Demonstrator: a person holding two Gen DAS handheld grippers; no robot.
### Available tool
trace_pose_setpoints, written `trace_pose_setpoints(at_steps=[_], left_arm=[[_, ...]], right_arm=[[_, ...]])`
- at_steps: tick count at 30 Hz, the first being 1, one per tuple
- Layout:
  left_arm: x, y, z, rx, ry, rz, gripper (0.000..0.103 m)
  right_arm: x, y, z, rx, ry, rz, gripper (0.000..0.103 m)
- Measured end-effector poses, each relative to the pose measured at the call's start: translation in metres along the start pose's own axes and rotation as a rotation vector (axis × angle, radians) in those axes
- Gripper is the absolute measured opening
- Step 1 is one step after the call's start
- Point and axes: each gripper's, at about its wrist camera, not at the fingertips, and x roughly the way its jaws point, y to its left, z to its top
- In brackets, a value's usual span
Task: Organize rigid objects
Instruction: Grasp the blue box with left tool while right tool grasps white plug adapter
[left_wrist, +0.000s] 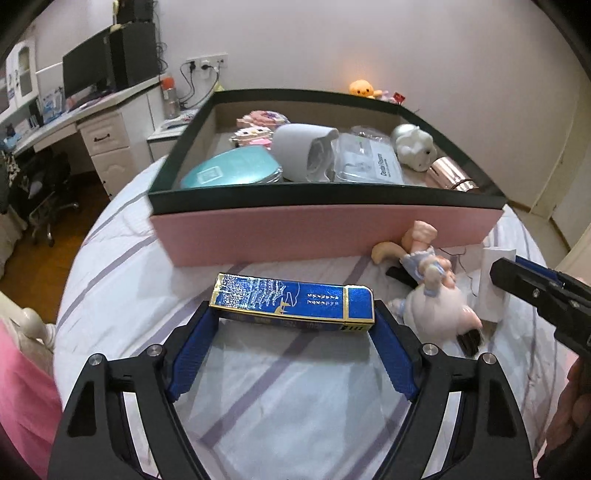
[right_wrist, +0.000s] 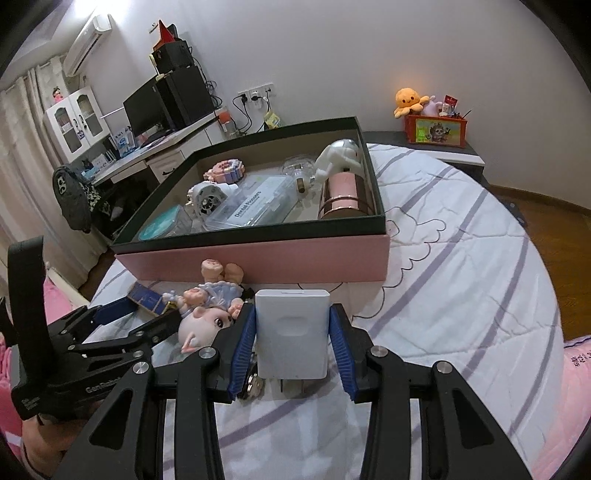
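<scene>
On a white bedsheet with purple stripes (left_wrist: 288, 398), the left gripper (left_wrist: 291, 321) is clenched on a glossy blue rectangular carton with gold edging (left_wrist: 291, 301), its ridged blue pads pressing the two short ends. The right gripper (right_wrist: 291, 332) straddles an upright white plastic plug-in adapter (right_wrist: 291, 332); its pads sit just beside the adapter's sides, but I cannot tell whether they press it or only bracket it. Between the two lies a pale porcelain doll in a light-blue dress (left_wrist: 428, 291), toppled against the near wall of the large pink cardboard box with a dark green rim (left_wrist: 325, 232), which stands at the far side of the bed.

The box already holds a teal oval case (left_wrist: 232, 170), a white cylindrical device (left_wrist: 306, 151), a clear flat packet (left_wrist: 365, 162) and a pink-and-copper canister (right_wrist: 343, 195), so open floor is scarce. To place the carton well, I would lift it clear above the rim before travelling forward, keep it level so it cannot slip endwise from the pads, and lower it flat by the near wall rather than drop it. The adapter needs a firm, centred squeeze, since its smooth sides may slide.
</scene>
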Motion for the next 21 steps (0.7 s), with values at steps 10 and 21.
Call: trace_pose_setpoints(at_steps=[10,21], left_arm=[[-0.058,0.005,-0.009,-0.009,-0.088,-0.008,0.083],[-0.112,0.012,0.012,-0.002,-0.216,-0.001,0.083]], right_arm=[[-0.031,0.012,-0.006,-0.019,-0.046,0.014,0.041],[-0.069,0.041,0.014,-0.088,-0.137,0.049,0.041]])
